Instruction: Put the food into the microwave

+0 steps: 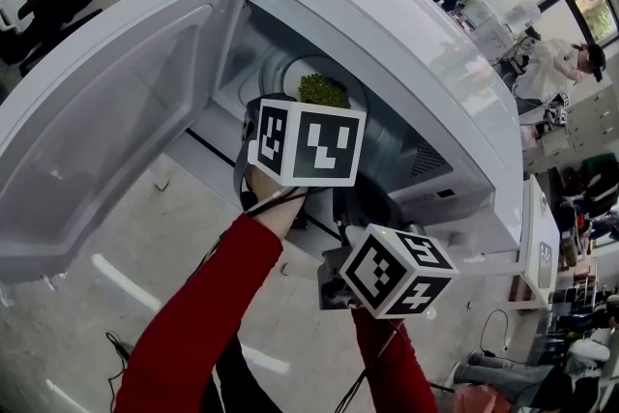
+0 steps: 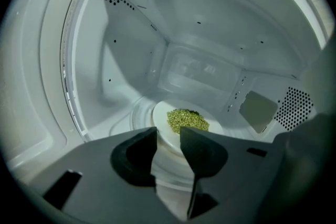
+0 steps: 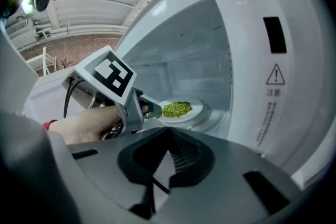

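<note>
A white plate (image 1: 354, 96) with a heap of green food (image 1: 323, 91) lies on the glass turntable (image 2: 137, 114) inside the open white microwave (image 1: 416, 34). My left gripper (image 2: 167, 135) reaches into the cavity and its jaws stand apart, with the plate's (image 2: 214, 126) near rim showing in the gap and the food (image 2: 187, 119) just beyond. From the right gripper view its fingertip (image 3: 154, 109) sits at the plate's (image 3: 196, 107) left rim. My right gripper (image 3: 168, 135) hangs outside the opening, shut with nothing in it.
The microwave door (image 1: 97, 140) swings open to the left. The control panel with a warning label (image 3: 275, 77) stands right of the cavity. A person (image 1: 556, 63) sits at desks far right. Cables trail on the grey floor (image 1: 116, 343).
</note>
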`<state>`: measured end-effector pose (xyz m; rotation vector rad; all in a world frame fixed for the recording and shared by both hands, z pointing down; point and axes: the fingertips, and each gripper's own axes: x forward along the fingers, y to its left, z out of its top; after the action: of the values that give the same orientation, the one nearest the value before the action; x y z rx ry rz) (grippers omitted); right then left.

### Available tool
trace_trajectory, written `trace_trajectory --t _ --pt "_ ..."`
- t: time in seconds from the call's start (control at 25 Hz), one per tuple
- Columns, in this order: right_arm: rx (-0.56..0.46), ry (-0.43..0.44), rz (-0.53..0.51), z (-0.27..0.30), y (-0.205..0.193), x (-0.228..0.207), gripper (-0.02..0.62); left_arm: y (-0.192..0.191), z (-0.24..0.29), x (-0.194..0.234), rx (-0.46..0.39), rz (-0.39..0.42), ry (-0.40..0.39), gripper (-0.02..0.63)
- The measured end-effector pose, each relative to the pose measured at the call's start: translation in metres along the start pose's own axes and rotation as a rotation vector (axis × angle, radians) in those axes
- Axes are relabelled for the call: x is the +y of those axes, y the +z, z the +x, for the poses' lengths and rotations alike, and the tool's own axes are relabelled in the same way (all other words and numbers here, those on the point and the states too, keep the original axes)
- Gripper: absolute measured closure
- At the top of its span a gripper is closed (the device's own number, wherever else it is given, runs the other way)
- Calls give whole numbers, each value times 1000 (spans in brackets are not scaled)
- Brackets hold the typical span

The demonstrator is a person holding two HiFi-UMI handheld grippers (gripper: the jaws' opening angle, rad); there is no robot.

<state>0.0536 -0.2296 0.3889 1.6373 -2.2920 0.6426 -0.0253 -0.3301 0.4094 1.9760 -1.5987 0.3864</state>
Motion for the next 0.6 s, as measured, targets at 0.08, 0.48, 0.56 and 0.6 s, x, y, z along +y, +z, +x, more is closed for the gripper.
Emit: trace_trajectory --t 0.08,0.48,0.56,0.6 --pt "1 2 0 0 -1 1 581 0 0 1 -3 -5 -4 468" --pt "-45 65 13 -12 14 19 581 24 -38 21 -147 -39 -52 585" --pt "-62 100 47 -19 21 27 581 28 -50 22 -174 -42 -92 597" --pt "-70 118 57 -23 24 30 581 29 -56 20 -191 -44 -119 597"
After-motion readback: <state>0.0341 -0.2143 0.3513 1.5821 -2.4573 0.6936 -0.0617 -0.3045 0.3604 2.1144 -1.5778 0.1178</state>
